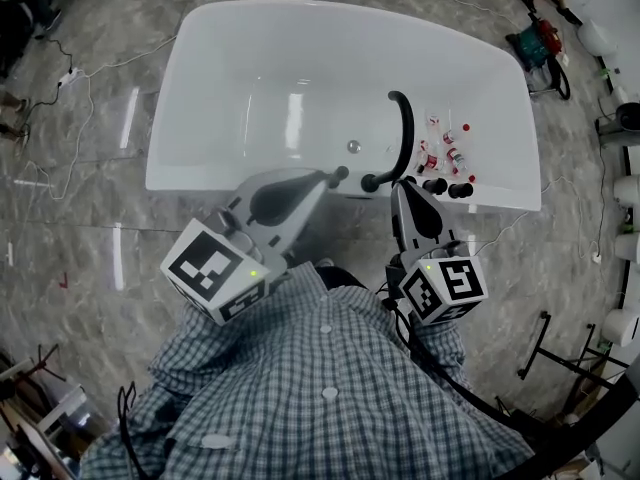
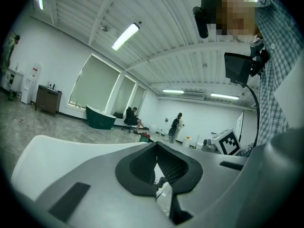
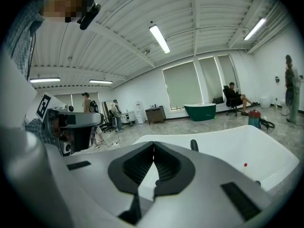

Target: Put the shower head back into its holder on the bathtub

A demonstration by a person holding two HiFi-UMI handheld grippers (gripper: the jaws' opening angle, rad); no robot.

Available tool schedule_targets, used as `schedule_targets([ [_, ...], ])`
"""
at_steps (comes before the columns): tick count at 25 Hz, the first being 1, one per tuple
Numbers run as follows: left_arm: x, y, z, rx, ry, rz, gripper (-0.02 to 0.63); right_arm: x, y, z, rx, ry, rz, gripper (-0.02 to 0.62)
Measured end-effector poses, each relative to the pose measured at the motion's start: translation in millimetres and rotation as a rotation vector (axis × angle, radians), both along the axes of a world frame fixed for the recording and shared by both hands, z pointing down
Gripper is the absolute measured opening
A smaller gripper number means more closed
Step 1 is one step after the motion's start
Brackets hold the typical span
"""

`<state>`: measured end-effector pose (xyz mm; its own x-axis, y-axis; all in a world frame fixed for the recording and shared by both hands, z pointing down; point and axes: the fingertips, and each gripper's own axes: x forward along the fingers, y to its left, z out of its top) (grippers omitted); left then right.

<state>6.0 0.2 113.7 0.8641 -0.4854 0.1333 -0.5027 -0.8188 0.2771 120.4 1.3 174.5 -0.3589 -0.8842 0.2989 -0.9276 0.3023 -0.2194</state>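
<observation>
A white bathtub (image 1: 190, 180) lies across the marble floor in front of me. On its near rim a black curved shower head (image 1: 404, 133) arches up, its lower end by the rim near two black knobs (image 1: 447, 188). My left gripper (image 1: 338, 174) points at the rim just left of that lower end, jaws shut and empty (image 2: 156, 147). My right gripper (image 1: 398, 184) sits just right of it, also shut with nothing held (image 3: 153, 146). In the right gripper view the shower head's black top (image 3: 194, 145) pokes up behind the jaws, with the tub (image 3: 266, 146) beyond.
Small red-capped bits (image 1: 446, 154) lie on the rim beside the knobs. Cables (image 1: 85, 73) trail over the floor at left, a green tool (image 1: 536, 43) sits beyond the tub's right end, and a black rack (image 1: 560, 353) stands at right. People and a green tub (image 3: 200, 111) are far off.
</observation>
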Motion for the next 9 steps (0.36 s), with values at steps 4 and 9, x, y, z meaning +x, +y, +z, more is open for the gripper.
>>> schedule_targets([
  [4,-3,1,0,-0.004,-0.001,0.007,0.009,-4,-1,7,-0.021,0.001,0.0,0.018],
  [9,-33,5,9,-0.022,-0.038,-0.074,0.009,-39,-9,25,-0.042,-0.045,-0.084,0.018],
])
